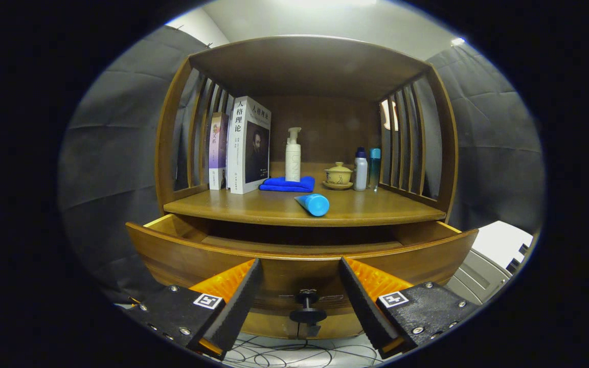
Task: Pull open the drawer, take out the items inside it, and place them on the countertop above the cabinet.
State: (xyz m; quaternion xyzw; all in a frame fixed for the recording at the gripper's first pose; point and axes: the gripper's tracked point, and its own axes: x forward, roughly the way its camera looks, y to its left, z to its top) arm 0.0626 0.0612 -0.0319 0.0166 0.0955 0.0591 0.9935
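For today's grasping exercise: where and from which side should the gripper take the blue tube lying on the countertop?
Grip the tube across its body, coming from the front above the open drawer. It lies flat, cap end forward, so its sides are free. The gripper is open.

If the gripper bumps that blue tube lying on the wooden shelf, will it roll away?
The blue round-capped tube lies on its side on the wooden countertop, so a nudge would probably roll it, likely in a curve since its tail looks narrower. It seems small and light. The gripper is open, fingers either side of the dark drawer knob.
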